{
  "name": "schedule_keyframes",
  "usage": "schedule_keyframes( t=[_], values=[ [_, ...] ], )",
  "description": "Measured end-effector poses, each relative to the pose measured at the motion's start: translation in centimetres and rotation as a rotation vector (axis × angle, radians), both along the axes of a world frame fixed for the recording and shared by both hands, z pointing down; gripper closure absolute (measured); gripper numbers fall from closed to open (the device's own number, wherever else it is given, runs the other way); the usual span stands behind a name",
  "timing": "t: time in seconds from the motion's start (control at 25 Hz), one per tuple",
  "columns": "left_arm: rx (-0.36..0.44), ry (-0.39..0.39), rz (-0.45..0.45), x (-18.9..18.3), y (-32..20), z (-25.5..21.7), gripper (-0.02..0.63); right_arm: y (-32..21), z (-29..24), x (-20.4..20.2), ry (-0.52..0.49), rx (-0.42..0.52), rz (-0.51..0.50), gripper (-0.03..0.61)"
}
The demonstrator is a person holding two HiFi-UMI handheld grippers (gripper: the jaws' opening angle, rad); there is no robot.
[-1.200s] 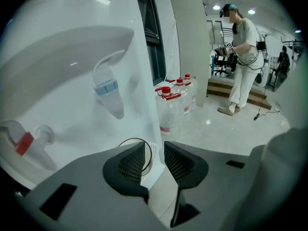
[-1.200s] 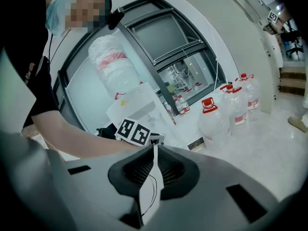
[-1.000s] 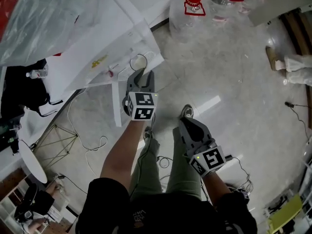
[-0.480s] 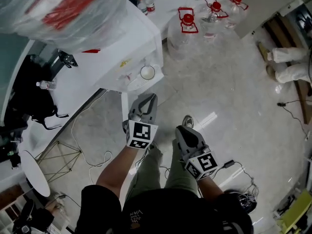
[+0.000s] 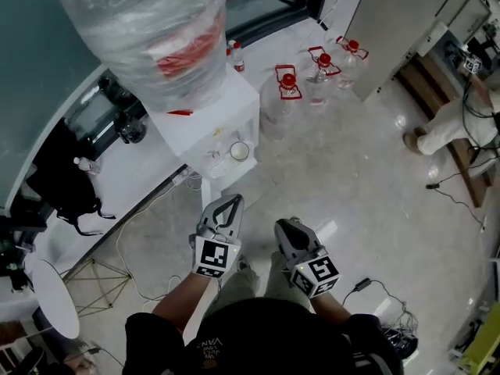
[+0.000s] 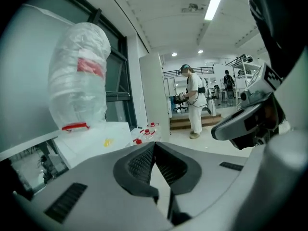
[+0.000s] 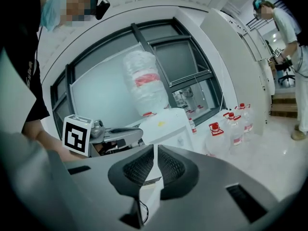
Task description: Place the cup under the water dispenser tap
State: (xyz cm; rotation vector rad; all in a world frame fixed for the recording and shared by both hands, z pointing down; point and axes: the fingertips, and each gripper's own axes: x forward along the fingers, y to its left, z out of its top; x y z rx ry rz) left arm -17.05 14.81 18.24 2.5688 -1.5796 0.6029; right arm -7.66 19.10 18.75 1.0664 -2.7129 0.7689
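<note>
Cup (image 5: 239, 151) stands upright on the front tray of the water dispenser (image 5: 228, 106), toward the tray's right end. Left gripper (image 5: 233, 201) was right at the tray with jaws apart a second ago. Now it has pulled back and come up, well apart from the cup, jaws clenched tight on nothing. Right gripper (image 5: 282, 226) beside it has risen too, jaws together, empty. Red-capped water jugs (image 5: 287, 92) stand on the floor past the dispenser.
</note>
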Motion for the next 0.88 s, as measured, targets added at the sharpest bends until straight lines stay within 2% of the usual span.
schedule_keyframes(
  t=[0.32,0.6,0.88],
  values=[
    [0.063,0.039,0.01,-1.1,7.3,-6.8,0.594,5.6,-5.1,-0.7,0.002,0.059,0.004,0.532],
    [0.114,0.06,0.021,-1.0,11.9,-9.3,0.594,8.5,-6.6,0.1,0.029,0.091,0.005,0.532],
    [0.118,0.078,0.004,-1.3,15.4,-10.6,0.594,10.3,-7.8,1.3,0.047,0.112,0.036,0.532]
  ],
)
